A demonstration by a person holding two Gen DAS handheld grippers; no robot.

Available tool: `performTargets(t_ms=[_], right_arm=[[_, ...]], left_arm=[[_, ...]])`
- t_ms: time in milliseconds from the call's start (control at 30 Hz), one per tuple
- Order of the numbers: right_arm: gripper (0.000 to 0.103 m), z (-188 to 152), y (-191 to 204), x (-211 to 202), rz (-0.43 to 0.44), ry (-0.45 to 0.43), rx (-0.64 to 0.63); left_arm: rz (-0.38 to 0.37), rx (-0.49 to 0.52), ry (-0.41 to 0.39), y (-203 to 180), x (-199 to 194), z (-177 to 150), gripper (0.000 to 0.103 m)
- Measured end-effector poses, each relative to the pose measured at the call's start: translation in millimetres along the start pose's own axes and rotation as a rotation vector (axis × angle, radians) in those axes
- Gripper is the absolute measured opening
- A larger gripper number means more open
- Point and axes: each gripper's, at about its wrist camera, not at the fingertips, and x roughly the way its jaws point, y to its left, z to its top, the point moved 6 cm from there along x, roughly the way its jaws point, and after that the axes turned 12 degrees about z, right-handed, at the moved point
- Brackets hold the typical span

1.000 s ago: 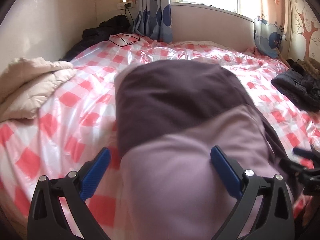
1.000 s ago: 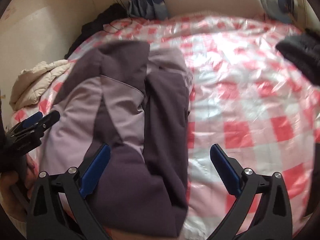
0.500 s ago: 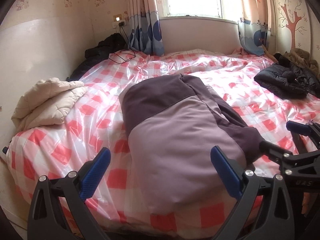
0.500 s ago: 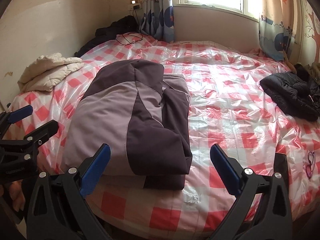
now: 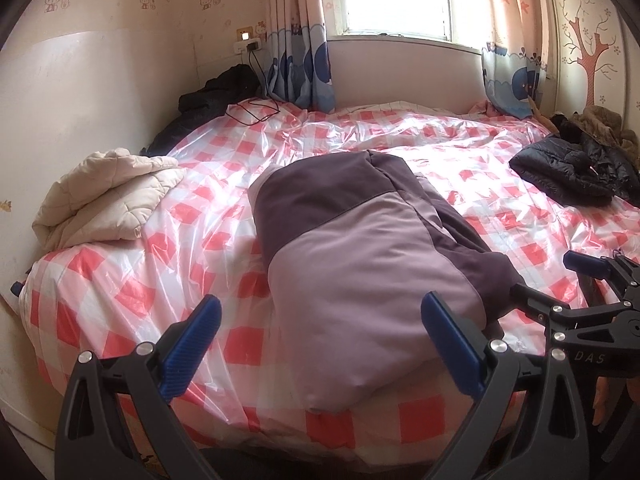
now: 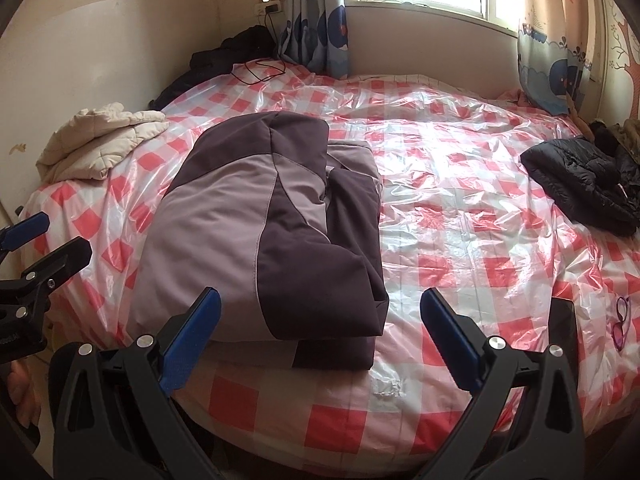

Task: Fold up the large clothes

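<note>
Both grippers held back off the near edge of the bed (image 5: pixel 120 288), level, pointing across it toward the window. Left gripper (image 5: pixel 320 340): blue fingers (image 5: pixel 192 344) spread wide, nothing between them. Right gripper (image 6: pixel 320 340): same, fingers (image 6: pixel 450 340) wide apart, empty.

Folded purple jacket (image 6: pixel 256 232) lies on the plastic-covered checked bed just ahead of both tools, slightly right of the left gripper's centreline and left of the right one's. Neither touches it.

Cream quilted jacket (image 5: pixel 104 196) sits ahead-left of the left gripper, at the bed's edge. Black jacket (image 6: pixel 580 184) lies ahead-right of the right gripper, well apart from the purple one.
</note>
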Motion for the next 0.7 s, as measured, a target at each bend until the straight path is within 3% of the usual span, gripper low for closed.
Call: performTargets(t_ms=[700], right_arm=[[0.096,-7.7,-2.9,-0.3,-0.037,0.087,0.022]], left_arm=[[0.012,-0.017,0.078,2.2,10.0,-10.1,0.096]])
